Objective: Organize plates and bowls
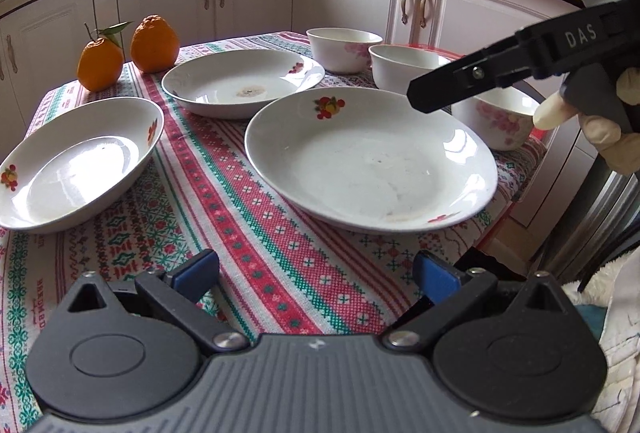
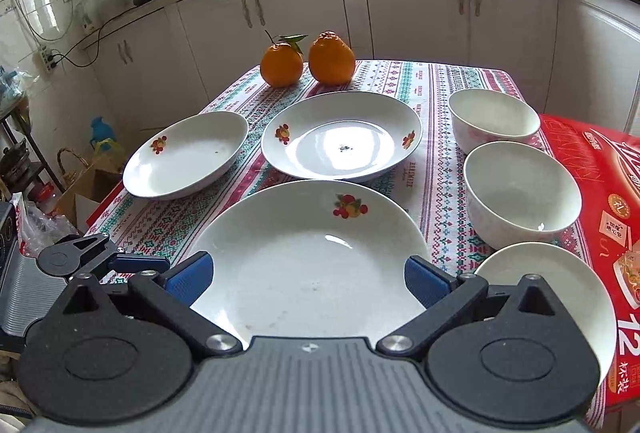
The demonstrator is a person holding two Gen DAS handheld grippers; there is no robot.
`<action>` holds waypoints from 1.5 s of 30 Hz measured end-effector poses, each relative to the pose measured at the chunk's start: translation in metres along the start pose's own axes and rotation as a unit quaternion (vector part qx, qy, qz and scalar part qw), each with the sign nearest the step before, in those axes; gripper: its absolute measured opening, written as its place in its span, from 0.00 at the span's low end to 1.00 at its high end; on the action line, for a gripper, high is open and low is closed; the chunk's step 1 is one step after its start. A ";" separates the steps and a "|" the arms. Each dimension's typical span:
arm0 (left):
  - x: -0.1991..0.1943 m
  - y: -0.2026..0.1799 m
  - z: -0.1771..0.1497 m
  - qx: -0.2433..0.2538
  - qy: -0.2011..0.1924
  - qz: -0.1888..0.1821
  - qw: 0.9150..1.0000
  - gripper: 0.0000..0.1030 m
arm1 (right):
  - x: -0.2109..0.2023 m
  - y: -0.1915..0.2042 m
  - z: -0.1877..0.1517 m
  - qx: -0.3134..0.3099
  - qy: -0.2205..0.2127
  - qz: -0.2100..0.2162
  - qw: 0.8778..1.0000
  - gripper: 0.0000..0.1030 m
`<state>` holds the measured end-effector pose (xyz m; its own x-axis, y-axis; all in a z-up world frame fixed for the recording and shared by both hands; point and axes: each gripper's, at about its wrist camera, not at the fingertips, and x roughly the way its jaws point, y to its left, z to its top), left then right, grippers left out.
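Near bowl [image 2: 548,297] half-hidden behind right tongs [image 2: 308,279]

Plates [image 2: 312,253]: three white, fruit-printed, lying upright and apart, near the oranges [image 2: 306,61].
Bowls [image 2: 520,193]: three white, sitting upright in a row, right of the oranges.

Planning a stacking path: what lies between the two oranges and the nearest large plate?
In the right wrist view, another white fruit-print plate sits between the two oranges and the nearest large white plate, on the patterned tablecloth.
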<state>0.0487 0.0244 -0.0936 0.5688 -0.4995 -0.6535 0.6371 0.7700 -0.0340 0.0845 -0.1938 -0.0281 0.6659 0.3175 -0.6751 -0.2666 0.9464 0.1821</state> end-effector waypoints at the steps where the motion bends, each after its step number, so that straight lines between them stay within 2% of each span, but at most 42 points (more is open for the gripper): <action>1: 0.002 0.000 0.001 0.002 -0.001 -0.002 1.000 0.99 | 0.000 -0.002 0.002 0.000 0.003 -0.001 1.000 1.00; 6: 0.008 -0.001 0.005 0.014 -0.001 -0.010 1.000 0.99 | 0.007 -0.013 0.010 -0.008 0.024 0.000 1.000 1.00; 13: 0.010 -0.005 0.007 0.024 -0.008 -0.032 0.999 0.99 | 0.022 -0.032 0.029 -0.012 0.078 0.022 0.997 1.00; 21: 0.012 -0.013 0.013 0.053 -0.015 -0.049 0.997 0.99 | 0.046 -0.039 0.049 -0.044 0.128 0.045 0.990 1.00; 27: 0.015 -0.015 0.013 0.059 -0.018 -0.055 0.997 0.99 | 0.067 -0.043 0.053 -0.057 0.161 0.053 0.984 0.99; 30: 0.015 -0.015 0.014 0.059 -0.018 -0.058 0.996 0.99 | 0.074 -0.048 0.054 -0.054 0.170 0.053 0.983 0.95; 32: 0.016 -0.014 0.014 0.059 -0.017 -0.059 0.996 0.99 | 0.078 -0.051 0.055 -0.054 0.175 0.055 0.982 0.86; 39: 0.016 -0.014 0.015 0.059 -0.016 -0.062 0.996 0.99 | 0.081 -0.051 0.058 -0.064 0.179 0.066 0.980 0.85; 42: 0.015 -0.013 0.015 0.059 -0.015 -0.062 0.996 0.99 | 0.082 -0.049 0.060 -0.063 0.182 0.086 0.977 0.84; 45: 0.013 -0.013 0.015 0.061 -0.016 -0.061 0.996 0.99 | 0.083 -0.045 0.060 -0.068 0.185 0.079 0.977 0.84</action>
<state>0.0552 0.0017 -0.0908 0.4984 -0.6006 -0.6252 0.7600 0.6497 -0.0182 0.1938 -0.2065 -0.0490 0.3170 0.3927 -0.8633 -0.4529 0.8624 0.2260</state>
